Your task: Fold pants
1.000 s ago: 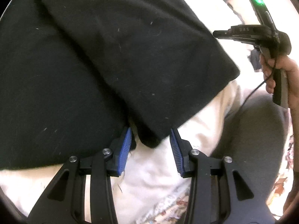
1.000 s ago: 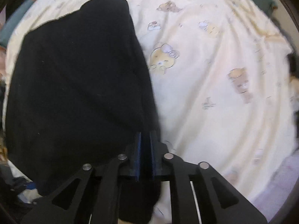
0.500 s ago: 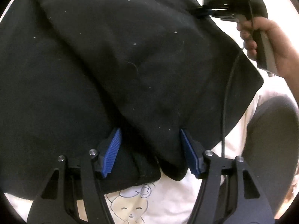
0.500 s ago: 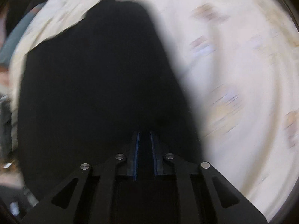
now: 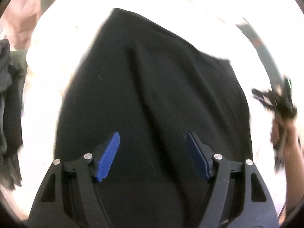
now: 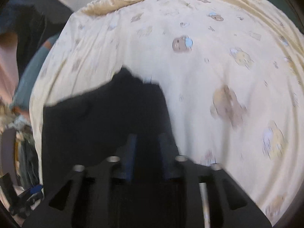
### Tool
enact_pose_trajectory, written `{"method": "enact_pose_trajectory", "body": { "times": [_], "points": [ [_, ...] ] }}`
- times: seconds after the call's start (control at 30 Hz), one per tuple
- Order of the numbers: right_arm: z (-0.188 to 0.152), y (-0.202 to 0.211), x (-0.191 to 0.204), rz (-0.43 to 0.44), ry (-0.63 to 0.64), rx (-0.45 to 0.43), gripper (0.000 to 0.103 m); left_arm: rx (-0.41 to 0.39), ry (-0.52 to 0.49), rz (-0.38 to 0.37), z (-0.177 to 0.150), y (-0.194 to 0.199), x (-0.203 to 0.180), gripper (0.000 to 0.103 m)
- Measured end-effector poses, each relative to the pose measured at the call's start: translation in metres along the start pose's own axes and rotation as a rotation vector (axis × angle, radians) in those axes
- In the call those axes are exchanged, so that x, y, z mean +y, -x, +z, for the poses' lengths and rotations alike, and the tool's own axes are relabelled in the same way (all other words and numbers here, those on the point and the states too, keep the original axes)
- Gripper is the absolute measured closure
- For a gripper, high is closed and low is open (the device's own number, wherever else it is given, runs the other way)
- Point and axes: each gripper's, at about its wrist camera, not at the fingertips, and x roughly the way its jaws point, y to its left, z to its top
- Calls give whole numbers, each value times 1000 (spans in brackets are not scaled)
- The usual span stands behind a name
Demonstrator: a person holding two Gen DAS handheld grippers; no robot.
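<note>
The black pants [image 5: 152, 87] lie folded on a cream bedsheet printed with bears. My left gripper [image 5: 153, 142] hovers over their near part, its jaws opening wide, blue pads clear of the cloth. In the right wrist view the pants [image 6: 98, 117] fill the lower left. My right gripper [image 6: 146, 142] stands over their right edge with jaws opening and a dark gap between the pads; nothing is pinched. In the left wrist view the right gripper [image 5: 266, 96] shows blurred at the right edge, held by a hand [image 5: 279, 138].
The bear-print sheet [image 6: 218, 76] spreads far to the right and back. Dark clothes [image 5: 9, 98] pile at the left edge of the left wrist view. Beside the bed's left side lie clutter and fabric [image 6: 20, 144].
Both grippers let go of the pants and pulled back. The right one went from shut on the cloth to parted; the left one widened. The pants now lie flat, folded over.
</note>
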Motion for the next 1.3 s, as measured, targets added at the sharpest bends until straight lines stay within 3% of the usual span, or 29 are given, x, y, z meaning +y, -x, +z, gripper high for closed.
{"method": "enact_pose_trajectory", "body": {
  "times": [0.03, 0.27, 0.3, 0.37, 0.4, 0.43, 0.5, 0.6, 0.63, 0.73, 0.83, 1.0, 1.07, 1.13, 1.2, 1.27, 1.3],
  "points": [
    [10, -7, -5, 6, -26, -7, 40, -4, 8, -7, 16, -12, 8, 33],
    [54, -73, -26, 37, -103, 30, 40, -65, 64, -18, 61, -60, 24, 42],
    [57, -81, -28, 56, -112, 39, 43, -77, 49, -10, 63, -61, 20, 52],
    [57, -86, -32, 108, -122, 48, 59, -87, 15, -2, 70, -67, 9, 55],
    [57, -84, -30, 137, -108, 32, 83, -87, 14, 3, 74, -70, 3, 71],
    [57, -81, -26, 148, -80, 16, 93, -87, 12, 5, 78, -74, -1, 100],
    [57, -71, -15, 145, -5, -26, 100, -80, 1, -2, 94, -72, -1, 101],
    [58, -43, 7, 135, 130, -115, 101, -166, -84, 2, 88, -46, -10, 101],
    [61, -37, 11, 141, 151, -133, 101, -193, -95, -32, 85, -31, -10, 101],
    [68, -21, 23, 158, 211, -180, 101, -257, -64, -94, 78, 10, 8, 101],
    [75, -15, 29, 175, 230, -217, 101, -326, -30, -97, 75, 28, 24, 101],
    [89, -57, 41, 104, 229, -166, 101, -278, -3, 0, 77, -22, 14, 97],
    [91, -80, 41, 65, 215, -102, 96, -171, 17, 67, 74, -50, 14, 87],
    [92, -100, 36, -20, 188, -27, 87, -102, 35, 109, 69, -60, 18, 86],
    [89, -96, 33, -57, 187, -19, 87, -122, 4, 119, 60, -51, 15, 82],
    [82, -77, 34, -31, 178, -35, 86, -162, -54, 148, 48, -31, 4, 77],
    [74, -64, 37, -3, 181, -35, 86, -202, -92, 119, 36, -16, -5, 70]
  ]
}}
